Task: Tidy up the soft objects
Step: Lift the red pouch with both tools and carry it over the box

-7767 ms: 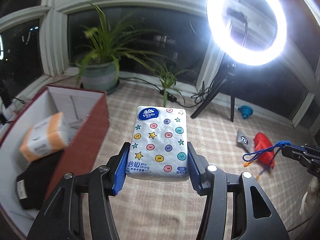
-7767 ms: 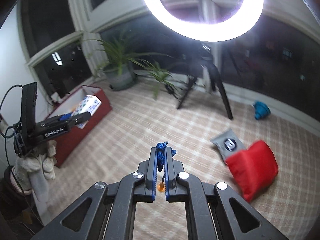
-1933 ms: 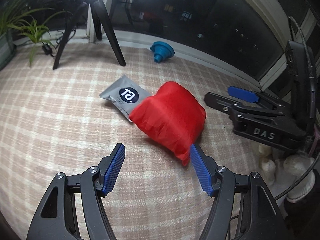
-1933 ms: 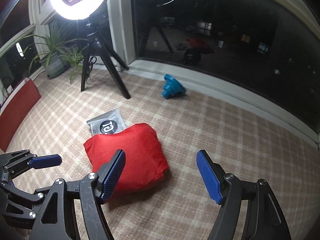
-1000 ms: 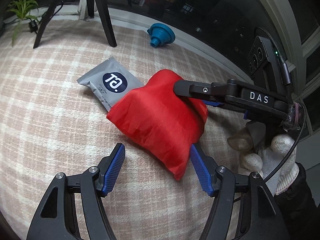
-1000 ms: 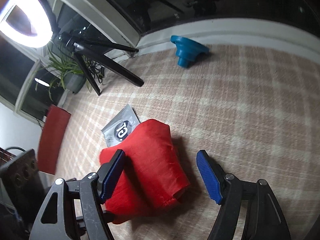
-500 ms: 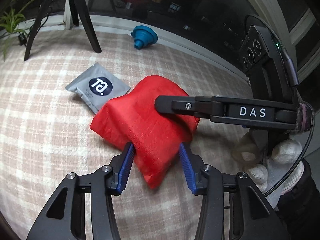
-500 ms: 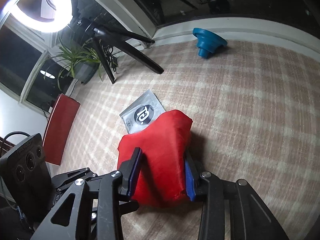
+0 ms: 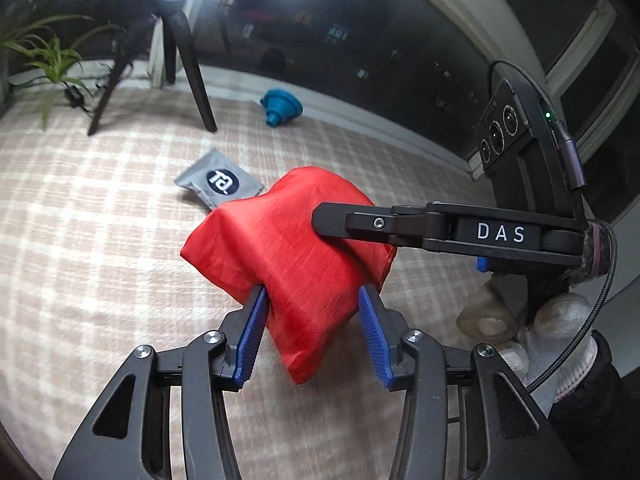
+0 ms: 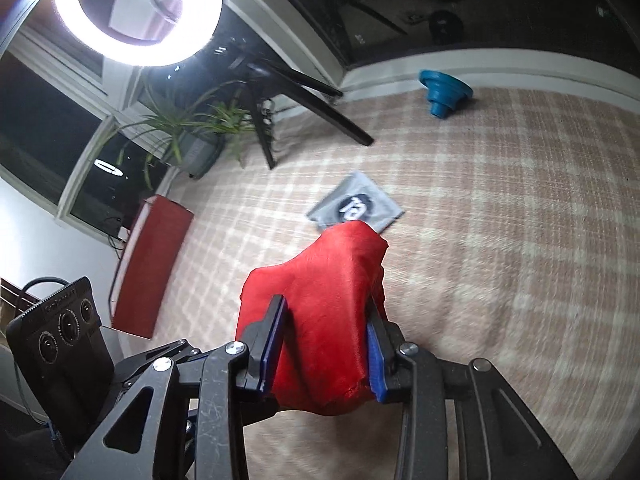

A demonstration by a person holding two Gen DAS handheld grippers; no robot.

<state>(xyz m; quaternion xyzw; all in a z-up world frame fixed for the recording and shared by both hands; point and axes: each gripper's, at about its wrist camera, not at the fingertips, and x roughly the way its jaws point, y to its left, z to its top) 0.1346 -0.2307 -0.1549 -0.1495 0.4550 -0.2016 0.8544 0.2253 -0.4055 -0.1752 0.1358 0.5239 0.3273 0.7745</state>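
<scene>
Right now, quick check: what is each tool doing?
Left tool: closed on the red fabric bag.
Right tool: closed on the same red fabric bag, at another part.

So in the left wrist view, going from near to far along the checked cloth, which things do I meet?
Red fabric pouch held in the claws → flat grey foil sachet with dark round logo → blue collapsible silicone funnel.

The red bag [image 9: 296,248] is soft, shiny and puffy; it is squeezed at two ends and lifted a bit off the checked carpet [image 9: 80,240]; its middle bulges up and one corner hangs down; the grey packet [image 9: 218,182] with a dark round mark lies flat on the carpet just behind it.
</scene>
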